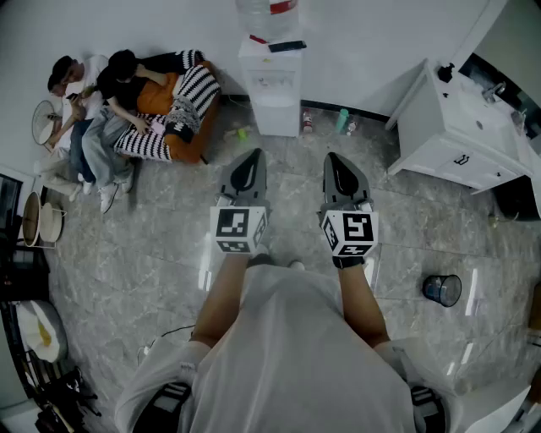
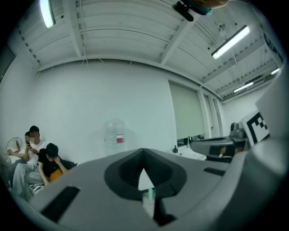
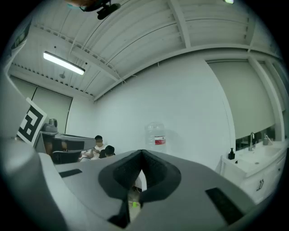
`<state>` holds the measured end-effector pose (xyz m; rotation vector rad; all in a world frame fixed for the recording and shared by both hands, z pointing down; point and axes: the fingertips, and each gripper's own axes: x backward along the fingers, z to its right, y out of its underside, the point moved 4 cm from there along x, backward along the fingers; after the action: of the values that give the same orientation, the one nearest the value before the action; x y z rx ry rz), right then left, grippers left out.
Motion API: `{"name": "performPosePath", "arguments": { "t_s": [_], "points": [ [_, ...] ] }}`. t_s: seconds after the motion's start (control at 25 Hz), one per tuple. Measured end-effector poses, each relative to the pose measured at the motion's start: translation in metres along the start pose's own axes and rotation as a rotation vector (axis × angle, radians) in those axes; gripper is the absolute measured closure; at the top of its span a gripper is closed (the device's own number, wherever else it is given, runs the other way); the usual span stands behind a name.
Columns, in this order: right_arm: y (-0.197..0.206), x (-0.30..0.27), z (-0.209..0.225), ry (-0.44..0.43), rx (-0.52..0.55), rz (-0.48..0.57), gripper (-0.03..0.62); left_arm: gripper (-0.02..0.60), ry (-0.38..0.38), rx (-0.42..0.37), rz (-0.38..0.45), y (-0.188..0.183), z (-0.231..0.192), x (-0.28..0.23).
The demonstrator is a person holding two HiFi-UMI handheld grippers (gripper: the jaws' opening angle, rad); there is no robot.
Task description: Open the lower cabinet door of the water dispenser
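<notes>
The white water dispenser (image 1: 275,84) stands against the far wall with a clear bottle (image 1: 269,13) on top; its lower cabinet door (image 1: 277,116) is closed. My left gripper (image 1: 251,156) and right gripper (image 1: 332,159) are held level side by side, well short of the dispenser, pointing toward it. Both are shut with nothing between the jaws. In the left gripper view the jaws (image 2: 143,152) meet in a point below the bottle (image 2: 115,133). The right gripper view shows the same: closed jaws (image 3: 142,153) under the bottle (image 3: 156,135).
Two people sit on a sofa (image 1: 182,118) at the far left. A white sink cabinet (image 1: 456,127) stands at the right. Small bottles (image 1: 342,121) sit on the floor beside the dispenser. A black bin (image 1: 443,289) is on the floor at the right.
</notes>
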<state>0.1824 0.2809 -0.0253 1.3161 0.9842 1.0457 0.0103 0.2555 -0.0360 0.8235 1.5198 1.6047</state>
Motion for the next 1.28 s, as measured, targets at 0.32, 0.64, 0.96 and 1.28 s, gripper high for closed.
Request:
{"name": "performPosePath", "arguments": {
  "t_s": [0.32, 0.64, 0.96, 1.28],
  "points": [
    [0.022, 0.010, 0.000, -0.018, -0.056, -0.042, 0.585, 0.571, -0.006, 0.042, -0.034, 0.023, 0.009, 0.012],
    [0.027, -0.016, 0.006, -0.002, -0.095, -0.043, 0.585, 0.571, 0.009, 0.039, -0.034, 0.024, -0.010, -0.010],
    [0.035, -0.070, -0.004, -0.010, -0.103, -0.066, 0.585, 0.571, 0.032, 0.058, -0.043, 0.033, -0.049, -0.050],
    [0.032, -0.144, -0.025, -0.043, -0.078, -0.079, 0.585, 0.571, 0.034, 0.088, -0.031, 0.037, -0.103, -0.089]
  ]
}}
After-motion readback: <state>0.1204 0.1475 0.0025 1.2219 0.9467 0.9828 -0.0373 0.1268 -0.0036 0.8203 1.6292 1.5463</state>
